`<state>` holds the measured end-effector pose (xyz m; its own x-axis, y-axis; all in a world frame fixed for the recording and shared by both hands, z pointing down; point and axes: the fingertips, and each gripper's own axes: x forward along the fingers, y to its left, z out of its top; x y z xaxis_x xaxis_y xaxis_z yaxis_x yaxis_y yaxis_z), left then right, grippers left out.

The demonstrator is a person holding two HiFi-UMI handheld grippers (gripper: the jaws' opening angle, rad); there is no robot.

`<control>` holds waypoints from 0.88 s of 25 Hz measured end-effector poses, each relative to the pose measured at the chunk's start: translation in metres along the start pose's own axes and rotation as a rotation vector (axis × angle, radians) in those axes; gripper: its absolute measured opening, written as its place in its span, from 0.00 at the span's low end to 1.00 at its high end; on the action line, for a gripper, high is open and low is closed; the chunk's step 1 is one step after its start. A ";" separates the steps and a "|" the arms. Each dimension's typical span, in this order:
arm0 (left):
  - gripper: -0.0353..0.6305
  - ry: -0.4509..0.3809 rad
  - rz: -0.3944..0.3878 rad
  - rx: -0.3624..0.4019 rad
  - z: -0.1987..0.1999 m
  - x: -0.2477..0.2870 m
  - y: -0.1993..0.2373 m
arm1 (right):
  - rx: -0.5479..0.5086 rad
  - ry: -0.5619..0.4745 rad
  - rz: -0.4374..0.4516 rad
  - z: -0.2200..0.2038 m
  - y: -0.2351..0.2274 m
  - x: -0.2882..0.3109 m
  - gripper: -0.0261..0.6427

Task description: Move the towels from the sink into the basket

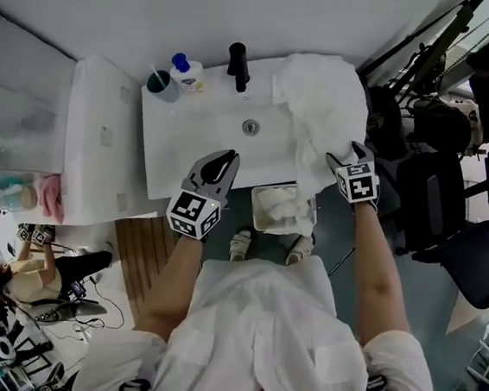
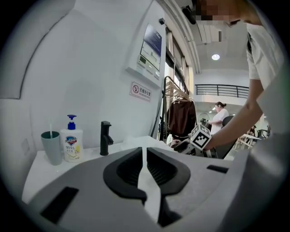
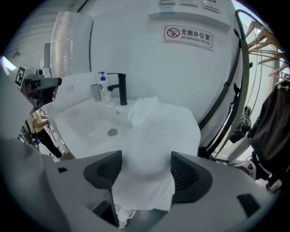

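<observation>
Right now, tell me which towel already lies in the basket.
The crumpled towel in the basket on the floor below the sink. The other towel drapes over the sink's right edge, between the right gripper's open jaws.

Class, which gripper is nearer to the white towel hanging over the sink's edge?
Right. The right gripper has the towel between its open jaws. The left gripper hovers shut above the front edge of the sink, clear of the towel.
</observation>
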<state>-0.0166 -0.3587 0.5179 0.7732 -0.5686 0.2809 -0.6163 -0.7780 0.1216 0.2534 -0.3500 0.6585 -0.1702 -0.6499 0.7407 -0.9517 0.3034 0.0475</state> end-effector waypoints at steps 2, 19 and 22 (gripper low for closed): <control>0.11 0.001 0.013 -0.003 0.000 0.008 -0.007 | -0.026 0.041 0.013 -0.007 -0.002 0.014 0.53; 0.11 -0.009 0.170 -0.029 -0.003 0.011 -0.056 | -0.074 -0.110 0.131 0.041 -0.017 -0.022 0.16; 0.11 -0.017 0.185 -0.031 -0.003 0.011 -0.075 | -0.060 -0.214 0.163 0.064 -0.016 -0.047 0.16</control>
<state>0.0371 -0.3056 0.5150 0.6481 -0.7061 0.2852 -0.7526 -0.6512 0.0981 0.2603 -0.3691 0.5799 -0.3761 -0.7198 0.5834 -0.8916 0.4526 -0.0164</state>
